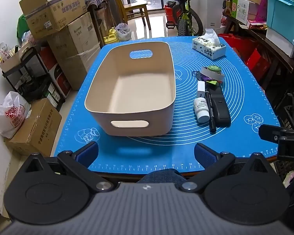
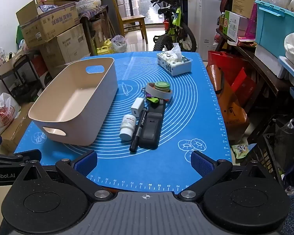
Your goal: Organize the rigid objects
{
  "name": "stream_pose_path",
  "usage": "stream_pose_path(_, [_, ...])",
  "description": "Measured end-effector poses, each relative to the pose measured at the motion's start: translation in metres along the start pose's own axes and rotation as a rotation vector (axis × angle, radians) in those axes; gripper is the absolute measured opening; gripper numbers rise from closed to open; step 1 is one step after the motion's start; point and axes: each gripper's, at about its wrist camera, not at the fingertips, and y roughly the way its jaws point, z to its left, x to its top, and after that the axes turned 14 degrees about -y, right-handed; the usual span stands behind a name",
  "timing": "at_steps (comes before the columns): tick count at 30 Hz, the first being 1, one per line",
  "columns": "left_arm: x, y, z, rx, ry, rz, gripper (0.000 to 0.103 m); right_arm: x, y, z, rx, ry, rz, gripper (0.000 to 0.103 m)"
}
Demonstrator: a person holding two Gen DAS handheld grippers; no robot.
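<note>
Right gripper (image 2: 144, 161) — marker (image 2: 138, 130) just ahead

The near strip of the surface (image 2: 147, 168) lies bare in front of both spread hand-held grippers. On the left the beige bin (image 1: 133, 90) stands open-topped, its tall walls blocking low passes. A bare lane runs between the bin and the right-hand cluster: bottle (image 2: 128, 127), marker (image 2: 138, 132), black remote (image 2: 151, 130), tape ring (image 2: 158, 93). The tissue box (image 2: 174, 63) occupies the far right.
</note>
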Motion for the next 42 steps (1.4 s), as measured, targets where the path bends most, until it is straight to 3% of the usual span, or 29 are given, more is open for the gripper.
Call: stream_pose_path(42, [-0.0012, 0.0010, -0.0016, 0.001, -0.004, -0.004, 0.103, 0.0001, 0.0012, -0.0002, -0.002, -0.002, 0.004, 0.101])
